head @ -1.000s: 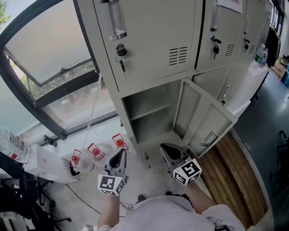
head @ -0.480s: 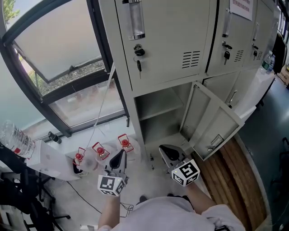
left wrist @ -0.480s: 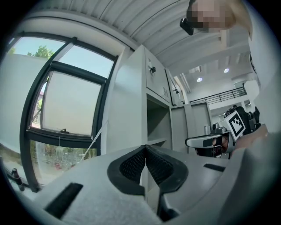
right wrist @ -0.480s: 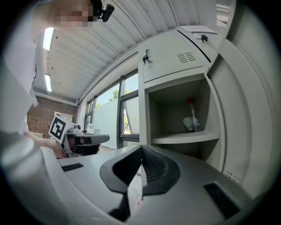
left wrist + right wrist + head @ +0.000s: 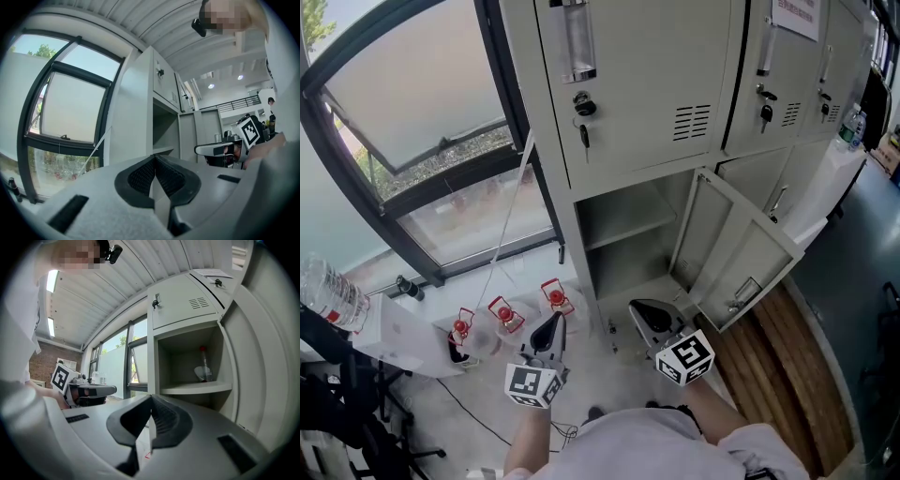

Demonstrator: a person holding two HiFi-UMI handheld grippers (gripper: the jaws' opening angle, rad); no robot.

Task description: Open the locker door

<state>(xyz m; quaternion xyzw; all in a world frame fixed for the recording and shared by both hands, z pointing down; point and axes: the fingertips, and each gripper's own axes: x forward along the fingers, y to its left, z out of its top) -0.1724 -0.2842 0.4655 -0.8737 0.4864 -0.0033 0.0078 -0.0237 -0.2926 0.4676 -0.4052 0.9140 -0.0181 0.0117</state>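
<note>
The paper notice (image 5: 794, 17) on the lockers (image 5: 656, 84) is cut off at the top, print unreadable.

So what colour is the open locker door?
The locker door is pale grey; the head view shows it best.

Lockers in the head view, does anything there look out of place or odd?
Only the lower locker door stands out: it hangs wide open while the doors around it are shut. The right gripper view shows a red-capped bottle on the shelf inside. Nothing looks spilled or damaged.
</note>
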